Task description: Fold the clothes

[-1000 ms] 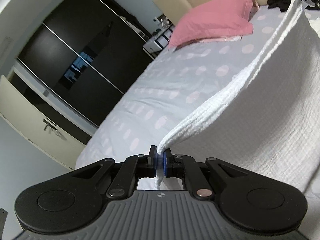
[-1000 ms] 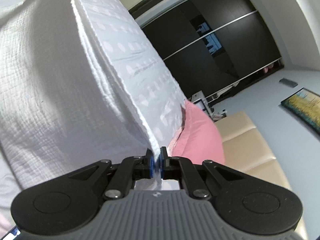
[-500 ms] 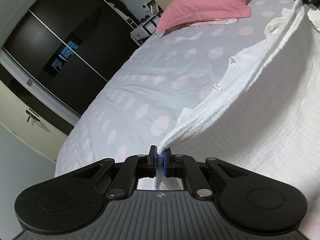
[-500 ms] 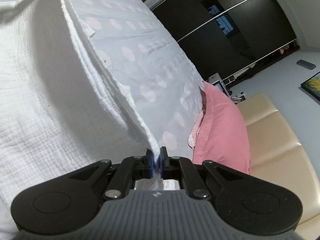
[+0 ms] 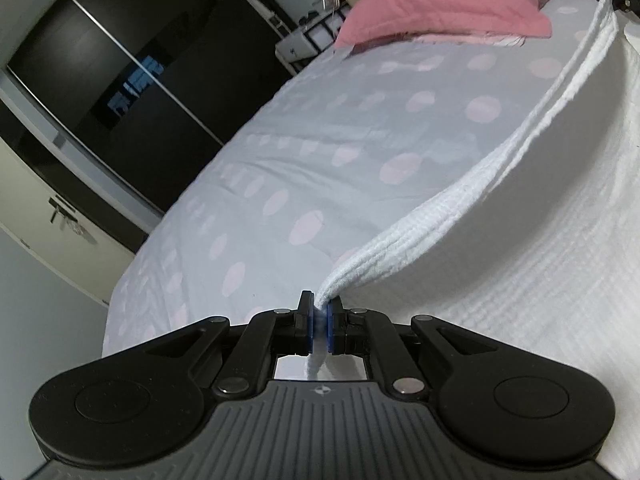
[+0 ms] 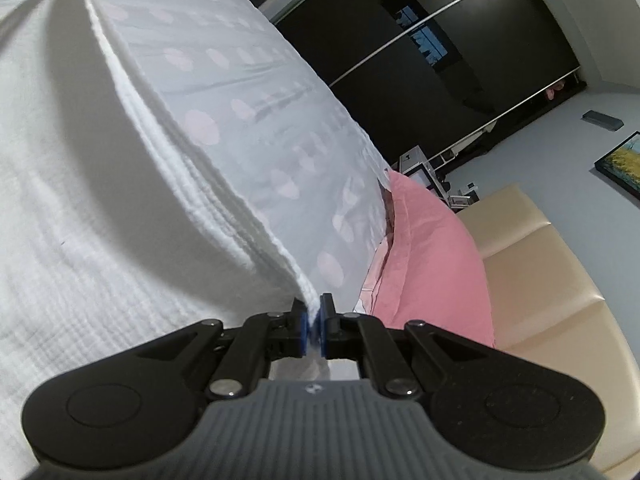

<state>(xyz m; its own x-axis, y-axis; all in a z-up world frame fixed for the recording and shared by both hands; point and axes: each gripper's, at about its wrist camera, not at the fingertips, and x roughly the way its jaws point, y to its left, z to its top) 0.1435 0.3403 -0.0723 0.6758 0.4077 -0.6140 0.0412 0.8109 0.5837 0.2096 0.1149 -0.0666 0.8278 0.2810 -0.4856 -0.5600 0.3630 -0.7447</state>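
Bottom centre of each wrist view: left gripper point(image 5: 319, 322) and right gripper point(image 6: 314, 326), each clenched on a corner of the white textured garment point(image 5: 520, 248). Beyond, stretched edge of it rising to the upper frame over a dotted grey bedspread point(image 5: 320, 128). Farthest: pink pillow point(image 5: 444, 0), dark wardrobe point(image 5: 120, 60).

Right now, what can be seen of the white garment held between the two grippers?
The white garment is a crinkled, gauze-like cotton fabric with fine ribbed texture. It is doubled over, its layered edges stretched in a sagging line between the left gripper and the right gripper, each shut on a corner. The rest drapes down onto the dotted bedsheet. It is partly out of frame, so its type is unclear.
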